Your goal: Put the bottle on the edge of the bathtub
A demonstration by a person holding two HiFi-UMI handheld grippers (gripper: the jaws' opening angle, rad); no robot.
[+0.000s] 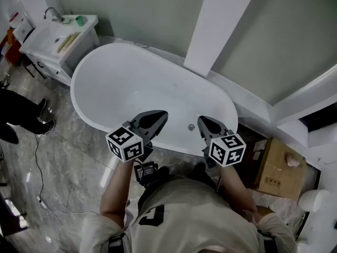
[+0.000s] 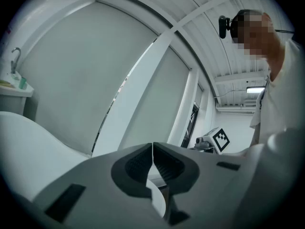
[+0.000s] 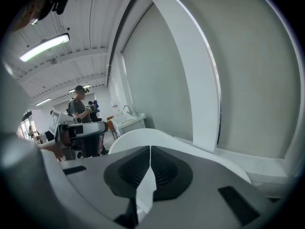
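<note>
The white oval bathtub (image 1: 131,83) fills the middle of the head view. I can make out no bottle for certain; a small green item (image 1: 79,20) stands on the sink counter far left. My left gripper (image 1: 165,114) and right gripper (image 1: 200,119) hover side by side over the tub's near rim (image 1: 174,147). Both are shut with nothing between the fingers. In the left gripper view the jaws (image 2: 152,149) meet in a thin line, pointing up at the wall. In the right gripper view the jaws (image 3: 150,151) are likewise shut, with the tub (image 3: 157,137) beyond.
A sink cabinet (image 1: 58,41) with a tap stands at the tub's far left end. A white slanted pillar (image 1: 221,25) rises behind the tub. A cardboard box (image 1: 276,167) sits on the floor at right. A bystander's legs (image 1: 21,115) are at the left edge.
</note>
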